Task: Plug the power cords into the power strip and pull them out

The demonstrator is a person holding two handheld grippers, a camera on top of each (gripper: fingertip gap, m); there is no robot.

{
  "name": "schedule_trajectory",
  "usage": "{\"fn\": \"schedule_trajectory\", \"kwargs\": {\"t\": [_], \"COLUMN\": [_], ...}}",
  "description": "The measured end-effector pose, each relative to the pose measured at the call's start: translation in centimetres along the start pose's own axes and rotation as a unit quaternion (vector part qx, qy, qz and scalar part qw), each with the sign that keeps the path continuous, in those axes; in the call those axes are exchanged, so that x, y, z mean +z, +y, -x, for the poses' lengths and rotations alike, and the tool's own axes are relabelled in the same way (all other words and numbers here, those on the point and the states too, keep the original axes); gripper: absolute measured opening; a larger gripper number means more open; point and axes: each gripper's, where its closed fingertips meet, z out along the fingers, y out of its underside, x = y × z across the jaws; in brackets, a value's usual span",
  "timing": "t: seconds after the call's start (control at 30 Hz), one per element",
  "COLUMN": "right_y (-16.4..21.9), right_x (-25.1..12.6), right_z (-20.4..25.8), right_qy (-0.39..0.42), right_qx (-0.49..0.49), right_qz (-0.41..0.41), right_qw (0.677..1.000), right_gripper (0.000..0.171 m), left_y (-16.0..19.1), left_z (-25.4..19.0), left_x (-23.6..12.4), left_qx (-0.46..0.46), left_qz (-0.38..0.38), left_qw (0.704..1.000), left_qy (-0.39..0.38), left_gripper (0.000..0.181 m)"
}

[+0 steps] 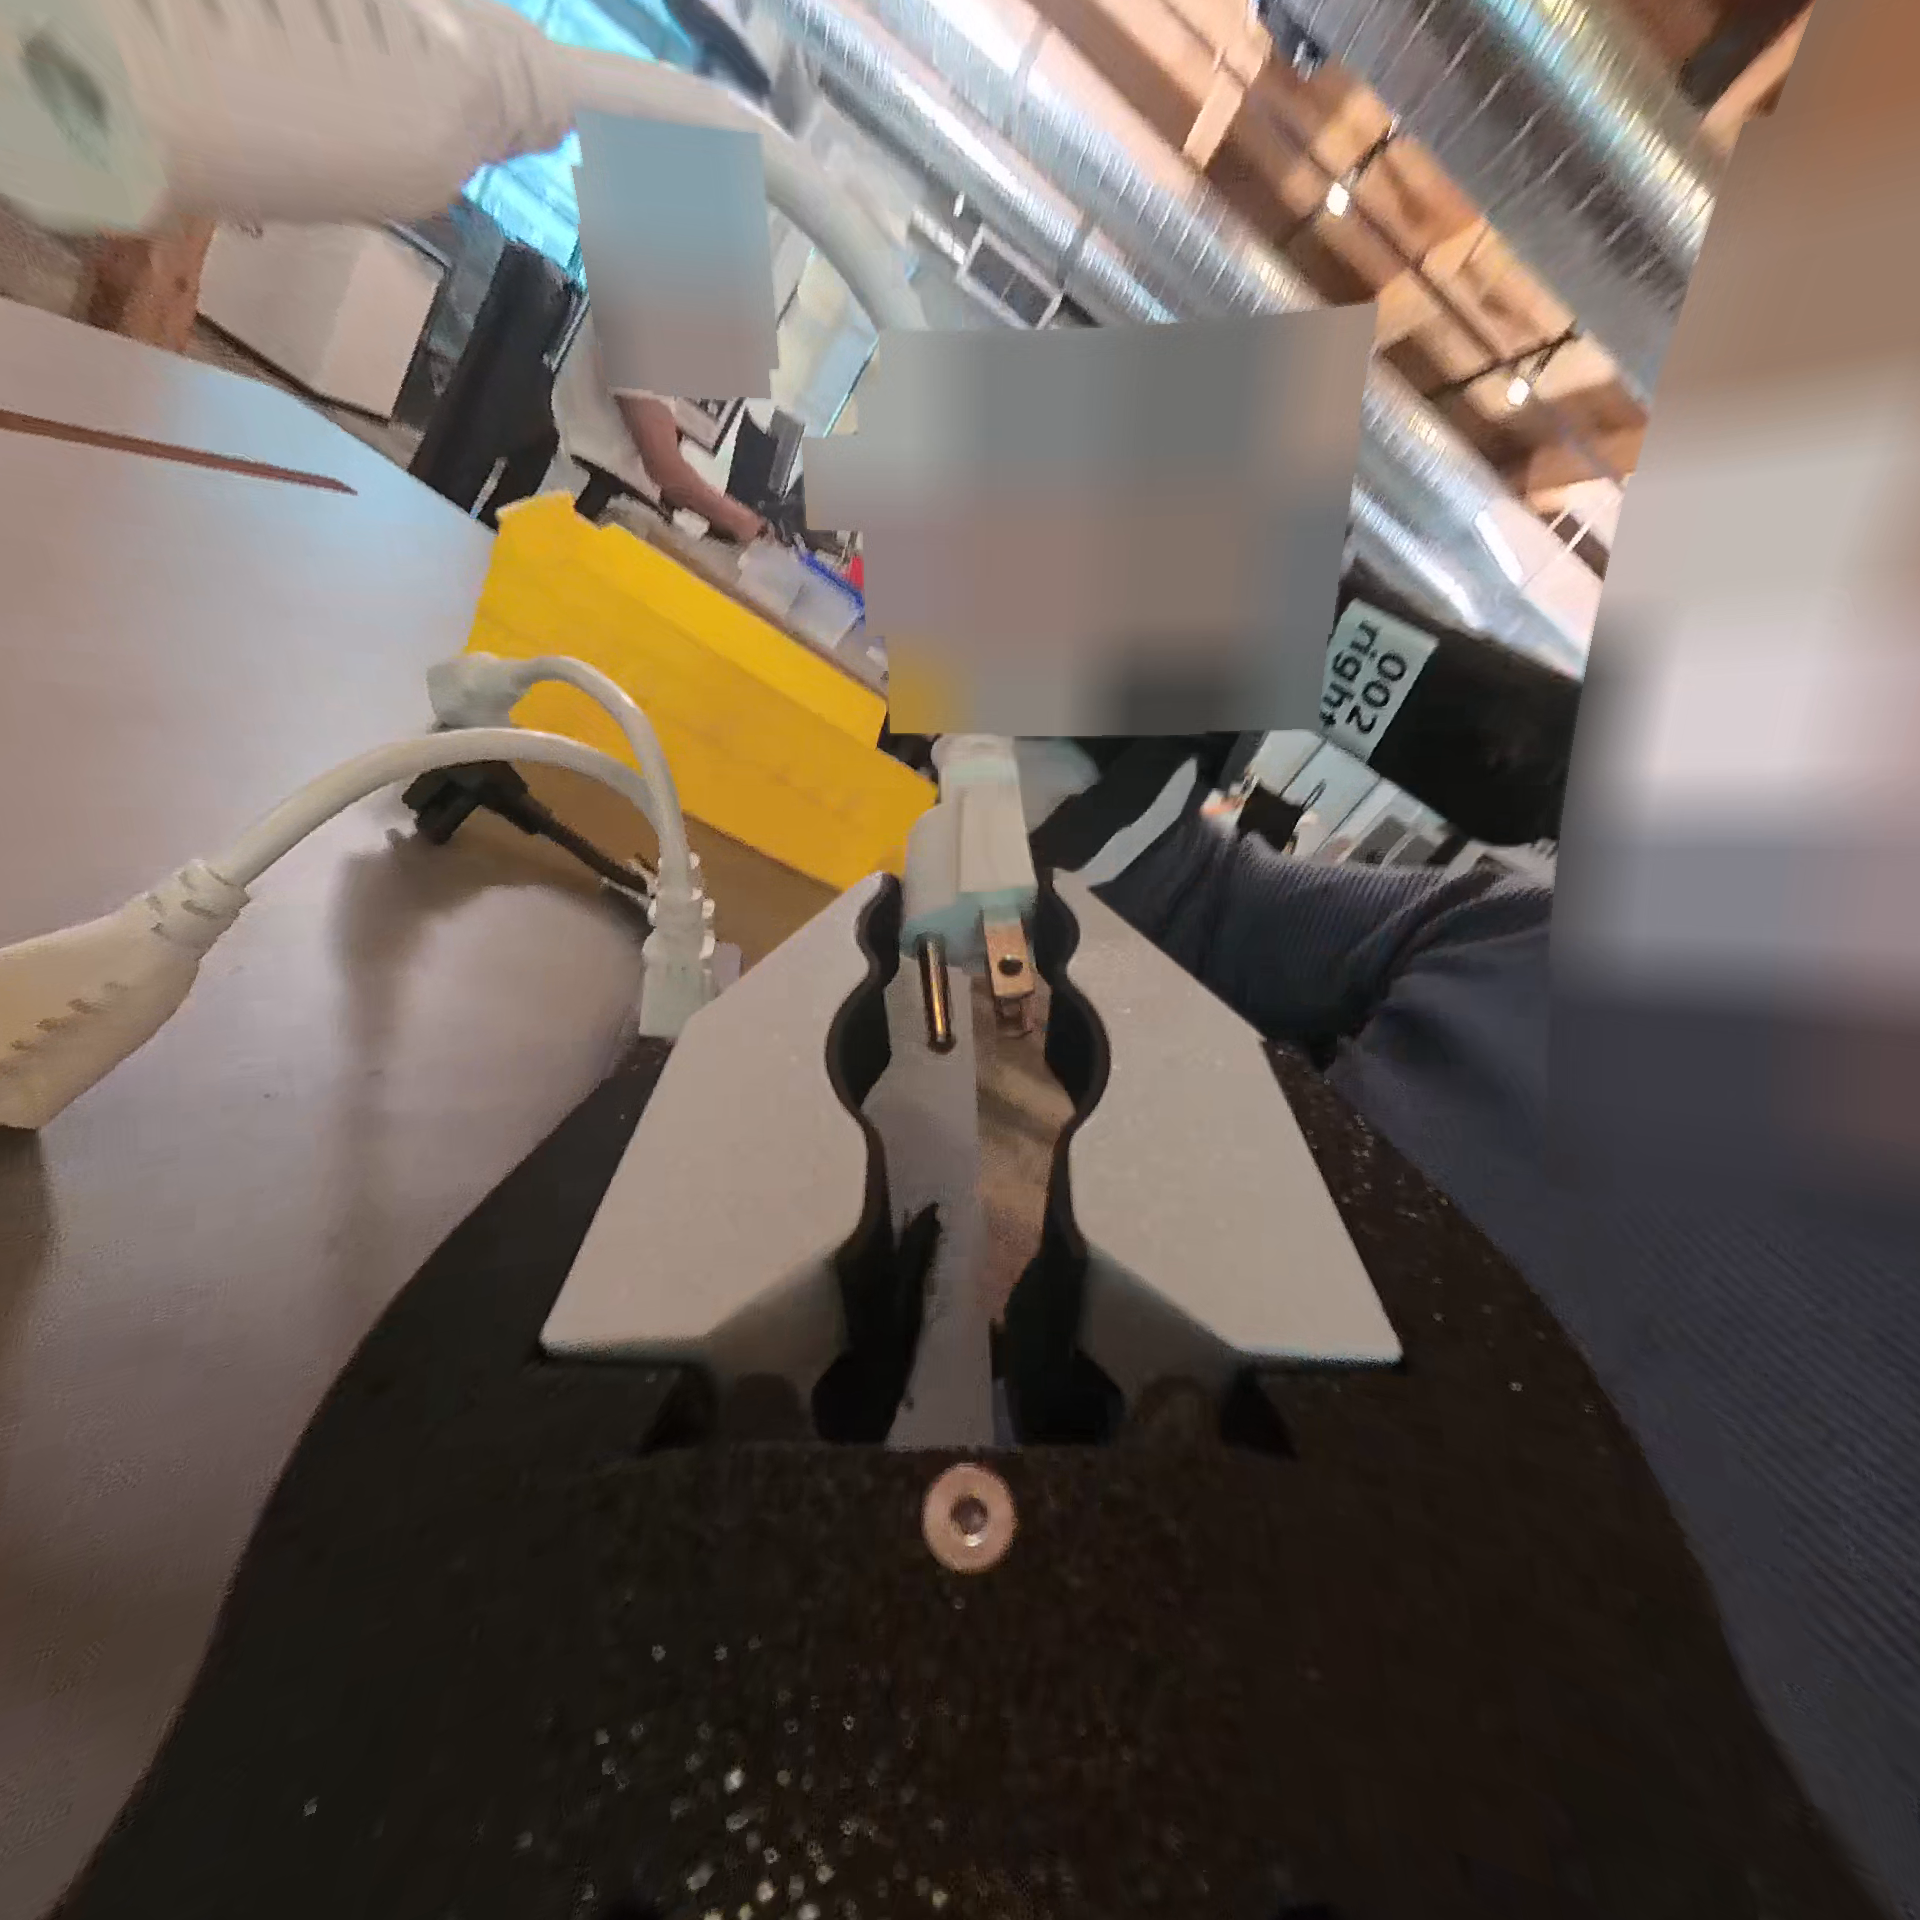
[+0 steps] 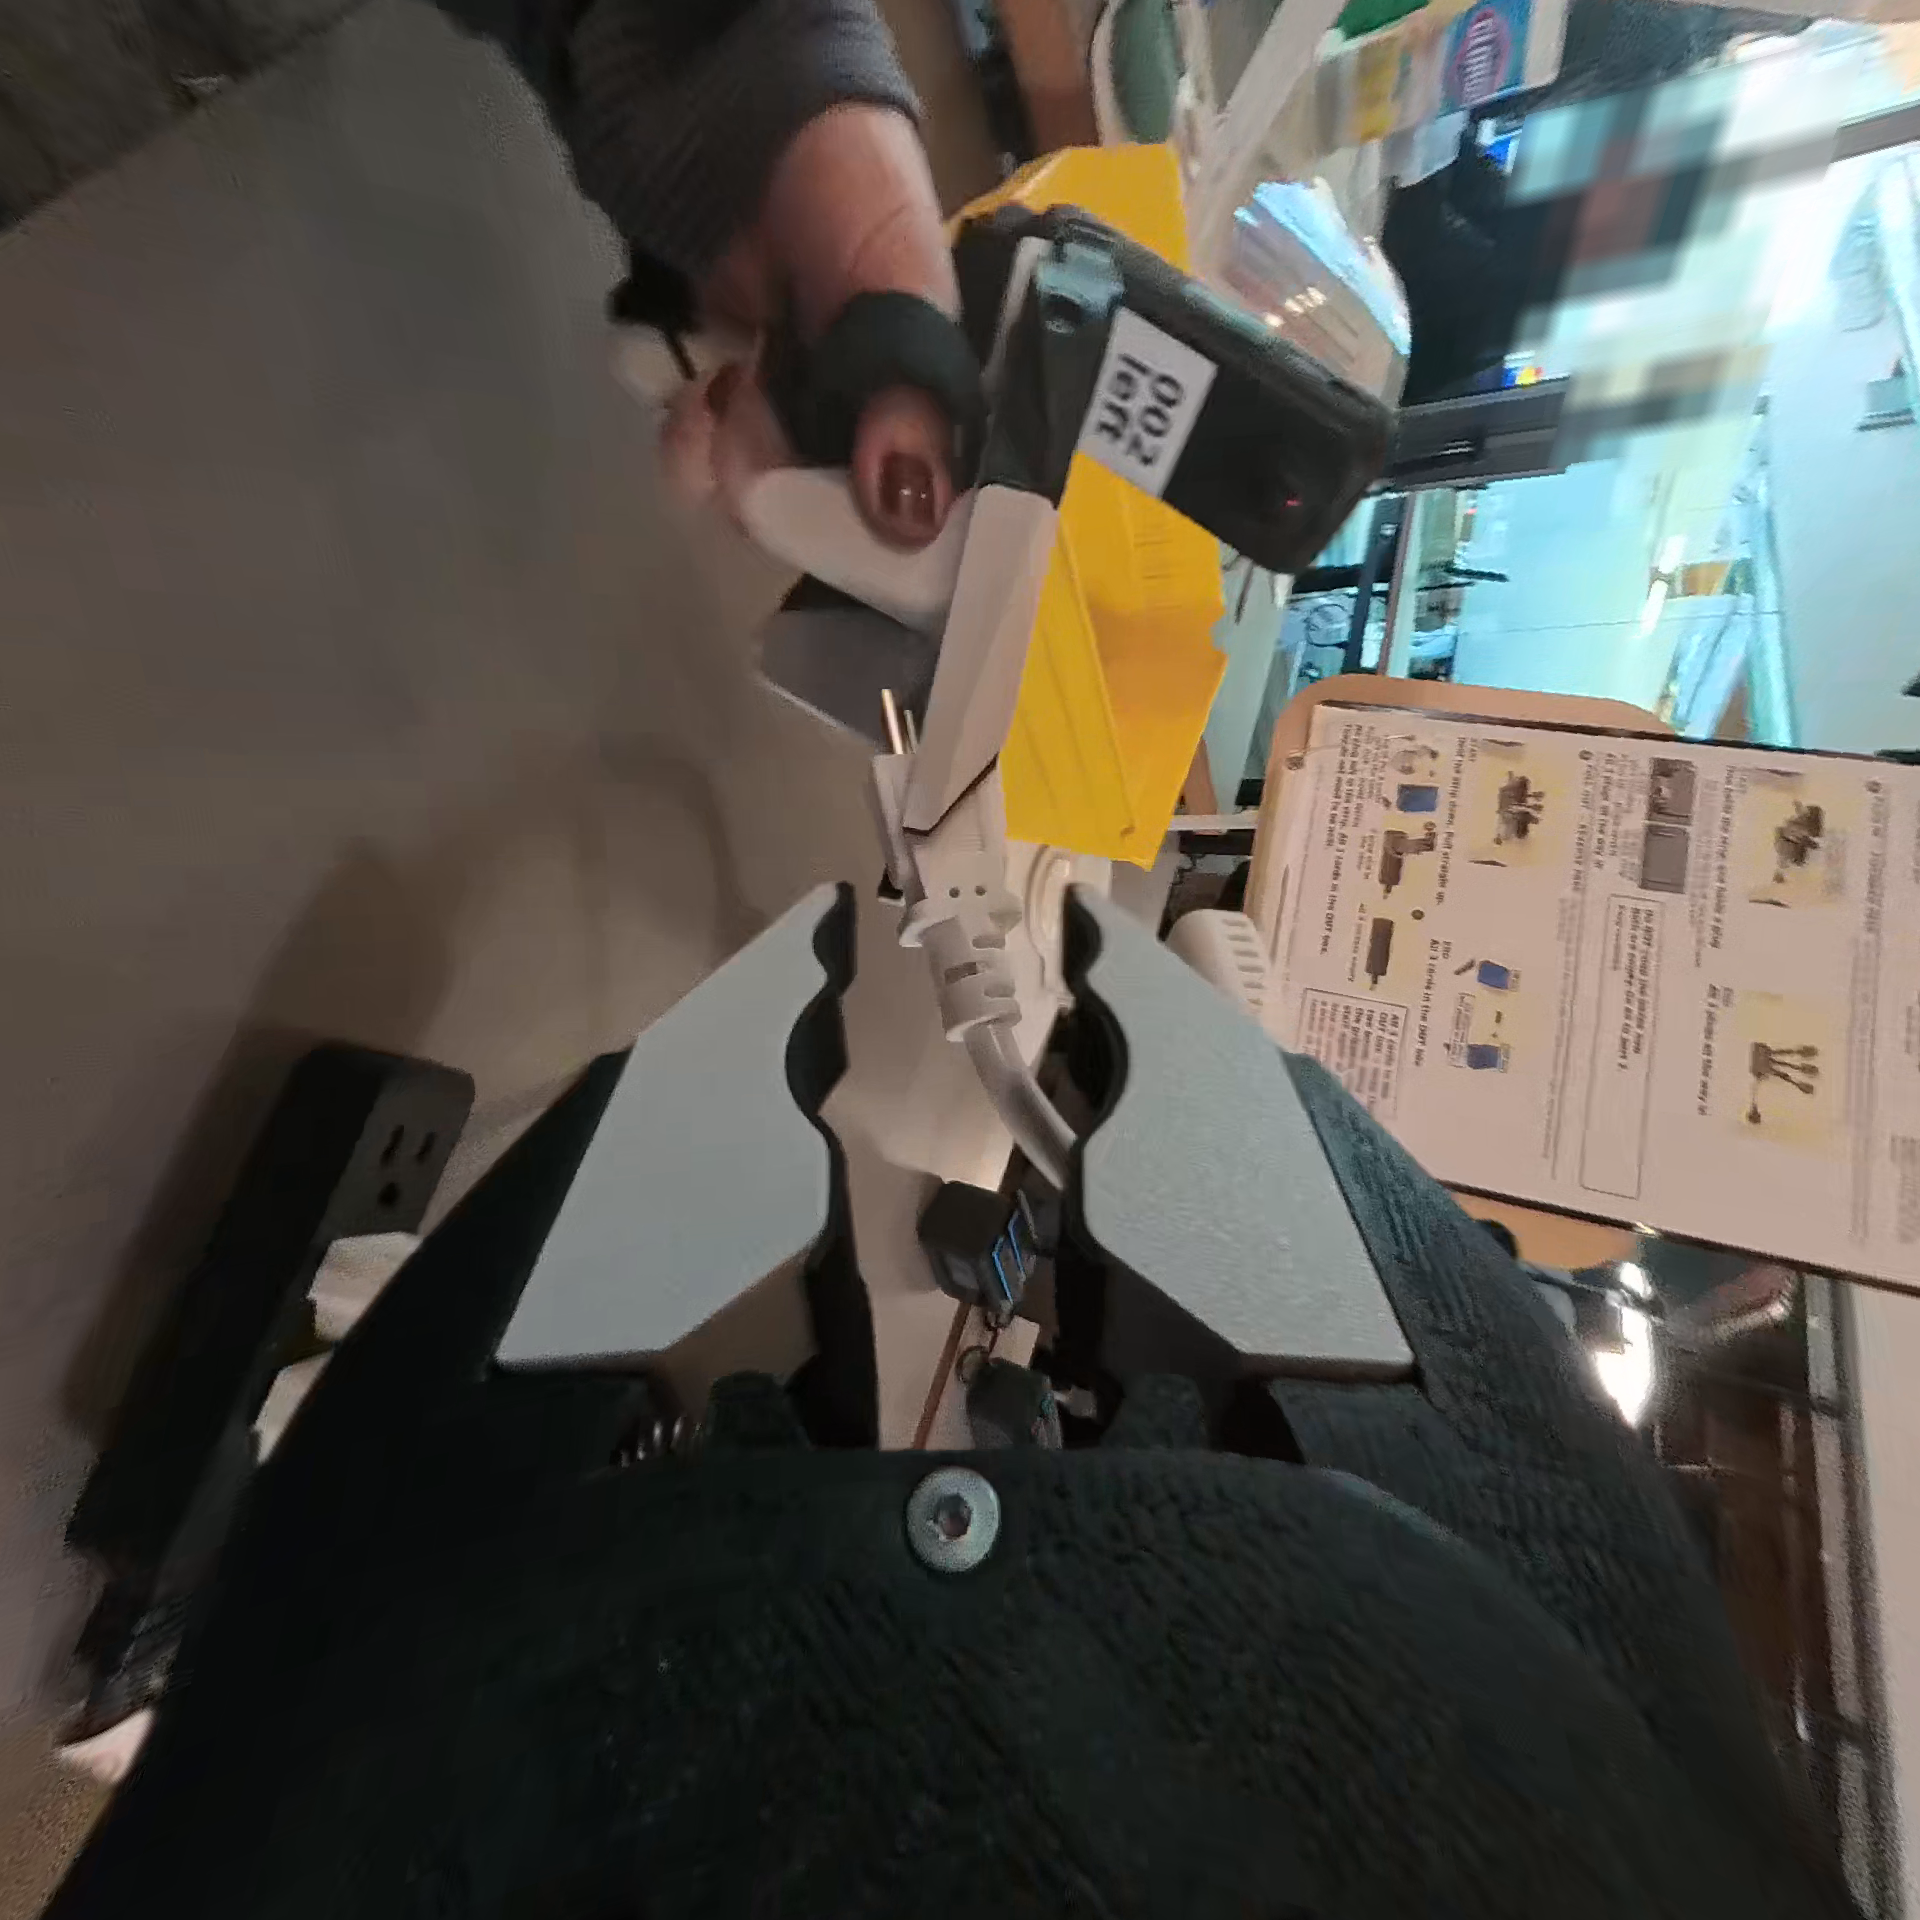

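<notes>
Left tool is clamped on the white three-prong plug, held up off the grey counter — a rigid body, best gripped there, since its cord flexes. Right tool gapes apart, empty — black power strip lies lower left.

Overhead: silver ribbed ducts under wooden ceiling beams, small lamps lit. Pale grey desk, wood-edged. Yellow bin beyond. Bright windows at far side. Printed sheet on clipboard propped right.
</notes>
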Motion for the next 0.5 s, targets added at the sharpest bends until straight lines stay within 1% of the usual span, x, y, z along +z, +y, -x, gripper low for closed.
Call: {"fn": "schedule_trajectory", "kwargs": {"t": [0.1,0.17,0.23,0.3,0.33,0.4,0.47,0.5], "right_y": [-0.7,-0.9,-0.6,-0.1,-0.1,-0.7,-0.2,0.5], "right_x": [-0.7,-1.2,-1.5,-2.1,-2.5,-3.4,-3.5,-3.2], "right_z": [0.7,1.1,1.0,0.6,0.7,1.3,2.7,2.9], "right_qy": [-0.021,-0.03,-0.013,0.002,-0.004,-0.037,-0.074,-0.069], "right_qx": [0.007,0.001,-0.043,-0.075,-0.072,-0.027,0.023,0.031], "right_qz": [-0.015,-0.01,0.02,0.062,0.073,0.076,0.097,0.116], "right_qw": [1.0,0.999,0.999,0.995,0.995,0.996,0.992,0.99], "right_gripper": [0.042,0.046,0.049,0.062,0.067,0.075,0.075,0.074], "left_y": [0.7,1.2,1.6,2.1,2.4,2.6,2.4,2.2], "left_z": [-0.4,-0.7,-0.9,0.0,0.5,0.6,0.0,-0.2], "left_x": [0.2,0.5,0.9,1.5,1.7,2.1,2.5,2.7], "left_qx": [0.013,0.018,0.021,0.031,0.033,0.031,0.027,0.029], "left_qz": [0.039,0.066,0.088,0.11,0.12,0.132,0.132,0.131], "left_qw": [0.999,0.997,0.995,0.993,0.992,0.991,0.991,0.991], "left_qy": [0.011,0.025,0.034,0.006,-0.009,-0.011,0.007,0.012], "left_gripper": [0.024,0.024,0.024,0.024,0.024,0.024,0.024,0.024]}}
